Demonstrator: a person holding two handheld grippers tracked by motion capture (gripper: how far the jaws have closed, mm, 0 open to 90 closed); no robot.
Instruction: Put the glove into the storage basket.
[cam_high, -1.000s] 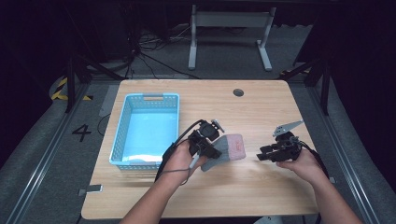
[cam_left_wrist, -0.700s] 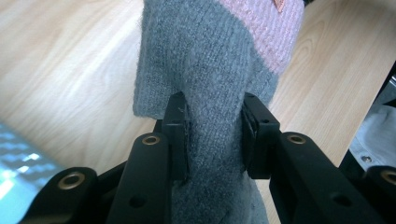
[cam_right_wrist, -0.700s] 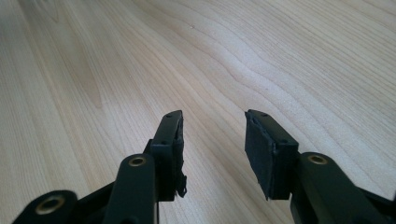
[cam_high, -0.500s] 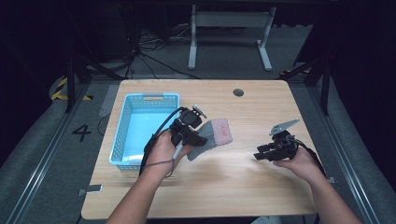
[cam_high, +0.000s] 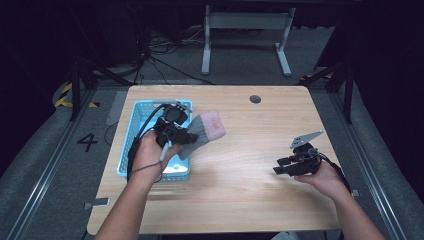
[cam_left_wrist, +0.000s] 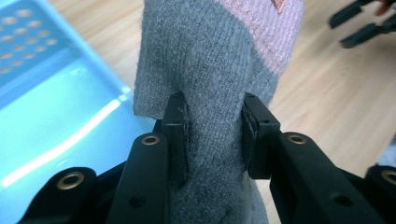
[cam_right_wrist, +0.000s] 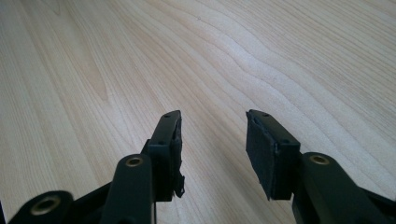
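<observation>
Left gripper (cam_left_wrist: 212, 128), jaws clamped on a grey-and-pink sock (cam_high: 204, 131) held above the blue basket's (cam_high: 131, 134) right rim, long axis pointing away from basket; right gripper (cam_right_wrist: 212, 140), jaws wide, nothing between them, far right of basket.

The sock (cam_high: 202, 131) is held between the jaws of the left tool (cam_high: 176, 134), stretching ahead of it over the bench (cam_high: 250, 195). The basket (cam_high: 131, 134) is set on the bench, under and to the left of this tool. The right tool (cam_high: 287, 166) is placed well apart, far off to its right, low over bare bench.
</observation>
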